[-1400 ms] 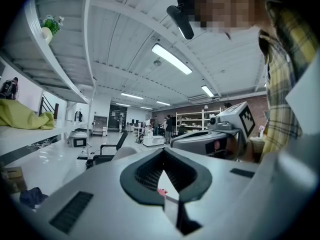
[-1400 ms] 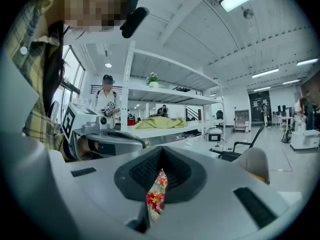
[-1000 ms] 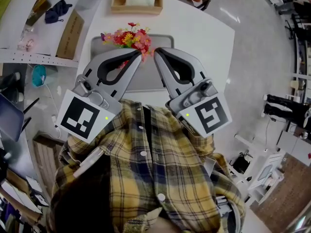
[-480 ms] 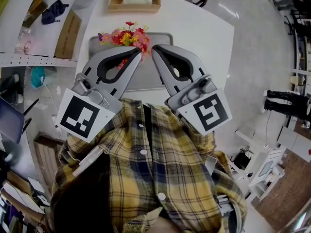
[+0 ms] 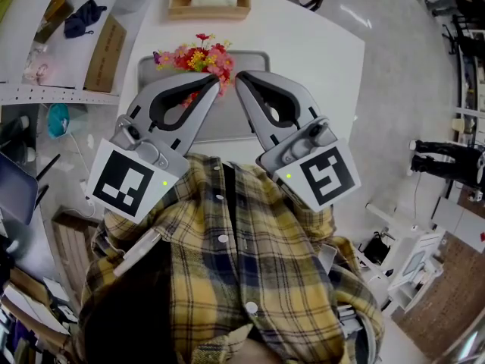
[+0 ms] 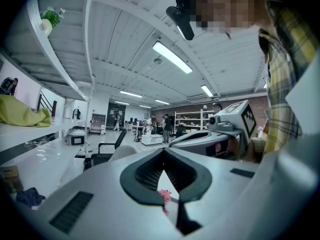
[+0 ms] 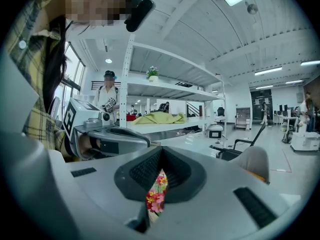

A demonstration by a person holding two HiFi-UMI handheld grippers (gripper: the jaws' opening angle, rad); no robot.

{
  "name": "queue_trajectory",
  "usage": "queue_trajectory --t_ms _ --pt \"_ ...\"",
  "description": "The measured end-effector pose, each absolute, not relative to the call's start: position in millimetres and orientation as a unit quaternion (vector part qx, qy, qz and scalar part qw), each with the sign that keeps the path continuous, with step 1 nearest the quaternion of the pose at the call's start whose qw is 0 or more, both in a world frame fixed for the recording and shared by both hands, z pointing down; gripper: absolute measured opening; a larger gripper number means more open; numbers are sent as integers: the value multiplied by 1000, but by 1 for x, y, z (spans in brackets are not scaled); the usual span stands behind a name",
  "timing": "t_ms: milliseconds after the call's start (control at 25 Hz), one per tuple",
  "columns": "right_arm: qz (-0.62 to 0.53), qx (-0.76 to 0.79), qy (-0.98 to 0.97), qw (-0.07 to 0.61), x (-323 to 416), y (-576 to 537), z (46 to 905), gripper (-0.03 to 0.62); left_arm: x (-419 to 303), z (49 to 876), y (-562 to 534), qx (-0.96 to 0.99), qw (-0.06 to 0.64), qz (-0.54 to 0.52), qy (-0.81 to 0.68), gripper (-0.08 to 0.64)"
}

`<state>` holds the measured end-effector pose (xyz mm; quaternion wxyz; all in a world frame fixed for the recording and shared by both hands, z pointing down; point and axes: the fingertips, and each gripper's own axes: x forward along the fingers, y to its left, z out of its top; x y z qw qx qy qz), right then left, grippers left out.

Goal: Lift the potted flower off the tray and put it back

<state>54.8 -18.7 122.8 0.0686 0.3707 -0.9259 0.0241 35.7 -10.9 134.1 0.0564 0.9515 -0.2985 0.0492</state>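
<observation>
As the tray (image 5: 224, 123) sits on a white table (image 5: 318, 51), grey floor (image 5: 409, 89) gleams

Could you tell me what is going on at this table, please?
A person holds a two-jaw gripper in each hand over a white table. The left gripper and the right gripper are both shut and empty. Their tips are aimed at the potted flower, which is at the far left corner of a grey tray. The lift has not yet begun.
</observation>
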Motion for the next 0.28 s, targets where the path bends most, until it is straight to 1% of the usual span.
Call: queue_trajectory --t_ms 280 --pt "20 373 -924 80 56 -19 128 -3 36 136 -11 952 55 50 -297 8"
